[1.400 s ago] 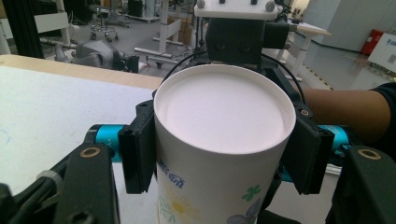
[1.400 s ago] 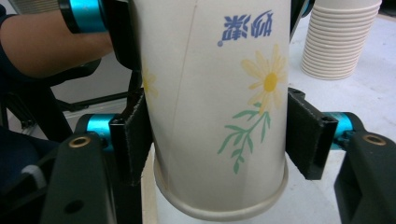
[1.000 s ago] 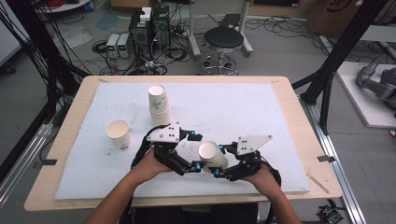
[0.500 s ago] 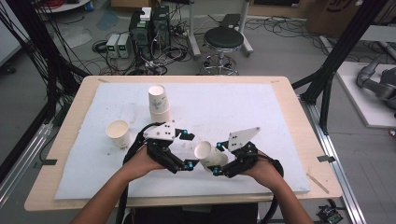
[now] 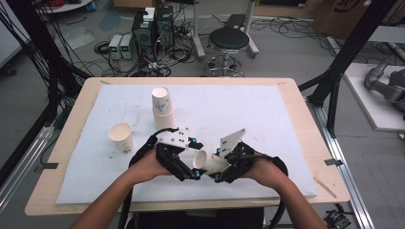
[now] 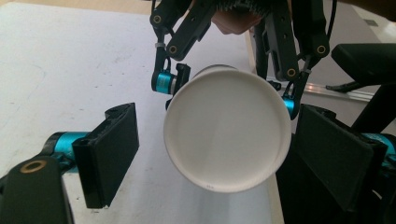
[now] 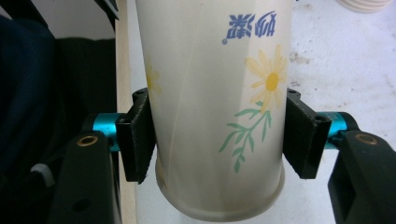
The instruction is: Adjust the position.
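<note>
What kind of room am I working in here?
Most likely a robotics lab or test workshop: a padded work table inside a black frame, computer boxes with tangled cables on the floor, and a stool behind.

The right gripper [image 5: 216, 172] is clamping a cup [image 5: 208, 161], tipping it sideways. The left gripper [image 5: 193, 168] is facing it, its spread jaws having just been closing around the cup's rim without touching it.

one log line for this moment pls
right tool: shut on paper cup | left tool: open round cup rim, closing | cup stack: upright
</note>
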Motion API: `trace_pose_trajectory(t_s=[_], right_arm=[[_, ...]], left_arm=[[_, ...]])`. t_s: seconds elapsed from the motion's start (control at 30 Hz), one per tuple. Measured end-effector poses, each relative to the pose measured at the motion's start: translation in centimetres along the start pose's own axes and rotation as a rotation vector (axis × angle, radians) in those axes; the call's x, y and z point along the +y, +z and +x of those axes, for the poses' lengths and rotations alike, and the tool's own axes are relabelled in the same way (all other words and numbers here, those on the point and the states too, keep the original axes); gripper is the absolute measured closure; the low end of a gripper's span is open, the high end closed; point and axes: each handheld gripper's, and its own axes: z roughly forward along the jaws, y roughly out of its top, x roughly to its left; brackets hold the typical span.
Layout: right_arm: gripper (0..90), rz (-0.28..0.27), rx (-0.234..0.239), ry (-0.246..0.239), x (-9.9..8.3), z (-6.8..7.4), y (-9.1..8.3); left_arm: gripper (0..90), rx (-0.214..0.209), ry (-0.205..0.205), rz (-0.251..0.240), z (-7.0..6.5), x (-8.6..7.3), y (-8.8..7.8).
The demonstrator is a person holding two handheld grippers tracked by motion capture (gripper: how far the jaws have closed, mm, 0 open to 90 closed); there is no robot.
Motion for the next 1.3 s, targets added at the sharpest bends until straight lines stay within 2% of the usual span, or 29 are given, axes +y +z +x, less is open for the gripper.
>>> trace_pose_trajectory(t_s=[0.13,0.4,0.5,0.83,0.93,1.0,1.07,1.1,1.13,1.2,1.3], right_arm=[[35.8,0.047,0.006,-0.008,0.5,0.0,0.2],[35.8,0.089,0.024,-0.014,1.0,0.0,0.3],[35.8,0.109,0.024,-0.029,1.2,0.0,0.5],[35.9,0.171,0.027,-0.016,1.3,0.2,0.8],[36.1,0.183,0.030,-0.021,1.2,0.3,0.8],[33.8,0.182,0.029,-0.034,1.1,0.4,0.8],[27.4,0.143,0.013,-0.046,0.7,0.4,0.6],[19.7,0.111,0.001,-0.034,0.4,0.4,0.4],[17.0,0.074,-0.013,-0.004,0.1,0.4,0.2],[17.0,-0.016,-0.024,0.038,-0.7,0.4,-0.4],[17.0,-0.163,-0.012,0.083,-2.0,0.4,-1.3]], left_arm=[[15.2,-0.004,0.000,0.012,0.0,0.0,0.2],[18.2,-0.017,-0.001,0.025,0.1,-0.1,0.5],[21.8,-0.034,0.004,0.042,0.1,-0.1,0.7],[36.0,-0.070,0.024,0.081,0.1,-0.2,1.4],[37.0,-0.078,0.038,0.089,0.1,-0.3,1.7],[37.2,-0.077,0.041,0.075,0.0,-0.4,1.7],[37.2,-0.067,0.030,0.045,0.1,-0.5,1.5],[37.3,-0.064,0.024,0.025,0.1,-0.7,1.3],[37.3,-0.060,0.018,0.008,0.1,-0.8,1.2],[37.3,-0.061,0.004,-0.035,0.1,-1.2,1.0],[37.3,-0.059,-0.012,-0.096,0.0,-1.7,0.7]])
